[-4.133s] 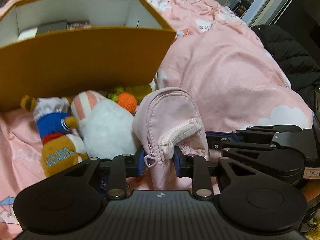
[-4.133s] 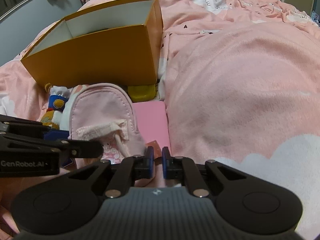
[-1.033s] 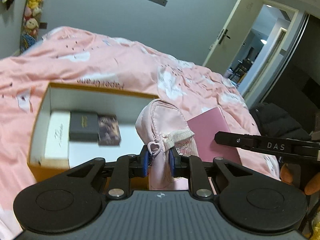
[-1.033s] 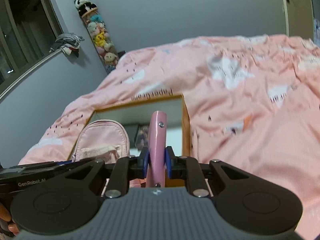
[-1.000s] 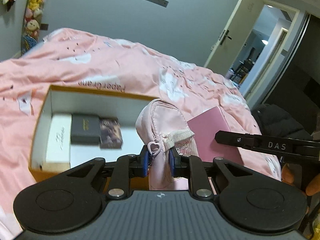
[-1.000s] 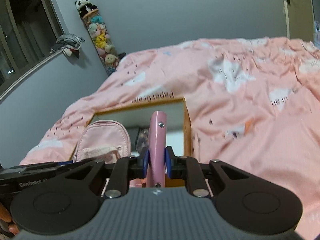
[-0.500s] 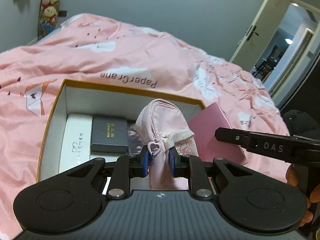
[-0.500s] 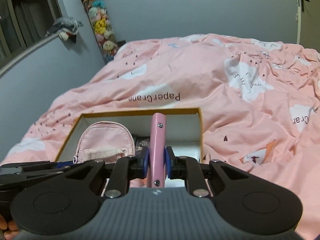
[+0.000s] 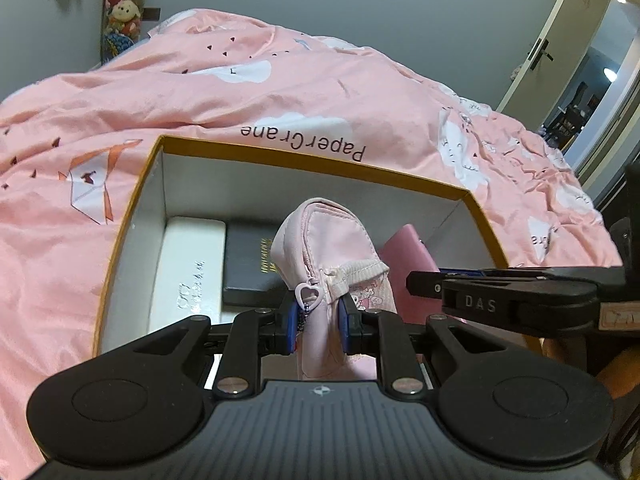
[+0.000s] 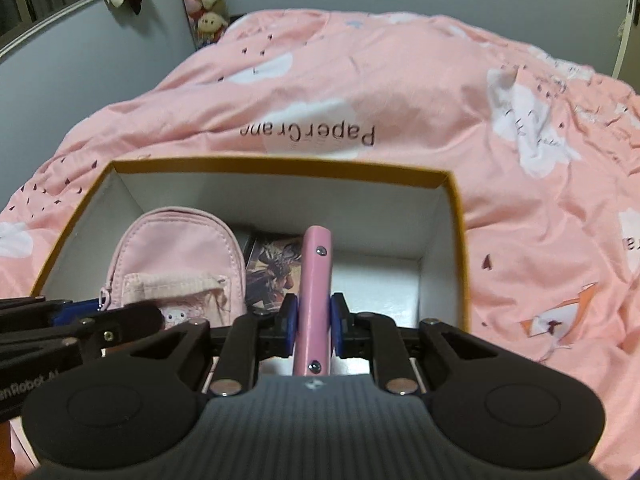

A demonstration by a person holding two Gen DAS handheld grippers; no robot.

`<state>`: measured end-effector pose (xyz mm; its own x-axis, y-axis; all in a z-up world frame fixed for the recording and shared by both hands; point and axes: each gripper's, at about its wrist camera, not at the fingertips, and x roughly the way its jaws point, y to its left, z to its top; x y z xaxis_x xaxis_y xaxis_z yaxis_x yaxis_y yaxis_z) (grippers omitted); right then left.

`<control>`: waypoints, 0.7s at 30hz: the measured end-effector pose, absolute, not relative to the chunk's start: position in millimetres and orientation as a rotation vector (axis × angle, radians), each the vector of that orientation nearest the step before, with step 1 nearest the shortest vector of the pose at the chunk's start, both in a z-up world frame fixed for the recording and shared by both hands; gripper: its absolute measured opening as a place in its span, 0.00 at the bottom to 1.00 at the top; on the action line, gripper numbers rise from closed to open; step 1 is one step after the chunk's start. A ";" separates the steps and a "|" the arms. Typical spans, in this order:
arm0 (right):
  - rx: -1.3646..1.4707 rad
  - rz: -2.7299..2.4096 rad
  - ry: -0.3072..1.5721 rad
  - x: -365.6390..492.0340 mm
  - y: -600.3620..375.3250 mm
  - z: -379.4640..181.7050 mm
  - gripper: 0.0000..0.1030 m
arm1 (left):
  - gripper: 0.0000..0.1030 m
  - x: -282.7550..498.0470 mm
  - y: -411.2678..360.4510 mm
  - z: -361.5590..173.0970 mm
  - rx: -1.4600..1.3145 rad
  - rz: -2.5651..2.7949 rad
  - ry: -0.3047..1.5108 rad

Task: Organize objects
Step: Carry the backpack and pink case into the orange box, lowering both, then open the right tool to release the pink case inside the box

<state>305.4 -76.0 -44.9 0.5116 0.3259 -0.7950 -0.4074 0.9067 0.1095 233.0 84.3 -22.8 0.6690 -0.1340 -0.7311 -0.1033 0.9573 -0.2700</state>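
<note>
Bed w/ pink duvet (image 9: 280, 92); open orange box (image 10: 280, 170) sits directly on it.

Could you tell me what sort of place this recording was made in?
Most likely a bedroom: a bed under a pink quilt, soft toys hanging on the grey wall, and a door open to another room.

Box (image 9: 132, 216) on bedspread (image 9: 280, 92); cases (image 9: 188, 268) inside left; pouch (image 10: 176, 256) left of notebook (image 10: 314, 280).
</note>
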 end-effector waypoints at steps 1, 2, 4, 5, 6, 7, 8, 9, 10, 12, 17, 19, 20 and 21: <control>-0.099 0.442 0.943 307.9 -73.8 -46.9 0.18 | 0.22 233.5 84.7 -23.5 -0.297 -0.014 0.840; -0.107 0.436 0.944 310.2 -71.8 -48.3 0.18 | 0.22 234.3 86.2 -24.5 -0.299 -0.016 0.839; -0.107 0.434 0.947 314.7 -70.8 -48.4 0.18 | 0.22 235.4 89.2 -26.6 -0.319 -0.023 0.842; -0.103 0.433 0.953 317.5 -70.9 -48.3 0.18 | 0.22 235.6 90.0 -27.2 -0.327 -0.025 0.842; -0.100 0.431 0.961 320.3 -71.2 -48.2 0.18 | 0.22 235.4 90.1 -27.5 -0.330 -0.024 0.840; -0.099 0.425 0.973 322.9 -71.7 -48.7 0.18 | 0.22 234.6 89.3 -27.7 -0.328 -0.022 0.838; -0.104 0.409 0.997 326.3 -72.2 -50.5 0.18 | 0.22 234.3 88.8 -27.8 -0.325 -0.024 0.837; -0.108 0.394 1.018 329.0 -72.9 -52.8 0.18 | 0.22 233.9 87.9 -28.2 -0.324 -0.027 0.837; -0.115 0.383 1.026 330.4 -74.2 -55.7 0.18 | 0.22 233.7 87.4 -28.5 -0.325 -0.030 0.837; -0.122 0.380 1.021 332.2 -76.1 -57.8 0.19 | 0.22 234.1 86.0 -28.6 -0.324 -0.038 0.839; -0.016 0.417 1.061 339.4 -88.0 -58.7 0.18 | 0.22 234.3 84.7 -29.0 -0.331 -0.047 0.836; 0.040 0.439 1.091 342.6 -90.5 -60.3 0.18 | 0.22 234.6 85.0 -29.1 -0.332 -0.049 0.835; 0.044 0.443 1.097 343.4 -89.0 -60.8 0.19 | 0.22 235.1 85.1 -29.5 -0.330 -0.050 0.835; 0.028 0.439 1.095 343.4 -87.2 -61.0 0.19 | 0.22 235.0 84.9 -29.5 -0.329 -0.051 0.836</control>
